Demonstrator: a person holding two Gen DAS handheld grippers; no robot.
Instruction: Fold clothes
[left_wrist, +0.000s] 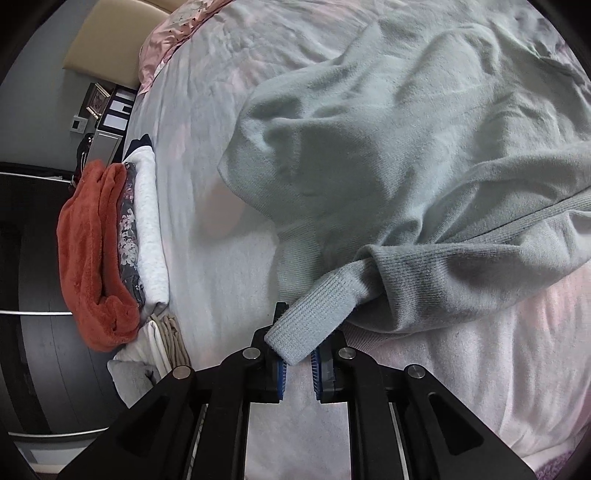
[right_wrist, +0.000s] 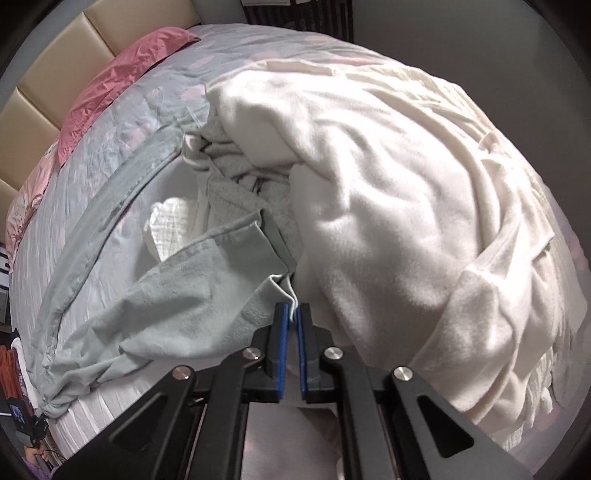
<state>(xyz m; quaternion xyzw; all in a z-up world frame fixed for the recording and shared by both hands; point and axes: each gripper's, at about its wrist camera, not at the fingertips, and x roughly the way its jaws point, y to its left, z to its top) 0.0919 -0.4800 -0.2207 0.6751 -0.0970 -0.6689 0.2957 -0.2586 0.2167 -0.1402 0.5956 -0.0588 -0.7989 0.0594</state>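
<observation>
A pale green knit sweater (left_wrist: 406, 147) lies rumpled across the bed. In the left wrist view one sleeve runs down toward me, and its ribbed cuff (left_wrist: 314, 317) sits between the blue pads of my left gripper (left_wrist: 298, 363), which is shut on it. In the right wrist view the same green fabric (right_wrist: 184, 288) stretches off to the left. My right gripper (right_wrist: 293, 314) is shut on a thin folded edge of it with a white lining showing at the pinch. The rest of that edge is hidden behind the fingers.
A stack of folded clothes (left_wrist: 110, 251), orange fleece, floral and white, sits at the bed's left edge. A big heap of white fleece laundry (right_wrist: 406, 184) fills the right side. A pink pillow (right_wrist: 129, 70) and a beige headboard (right_wrist: 44, 88) lie beyond.
</observation>
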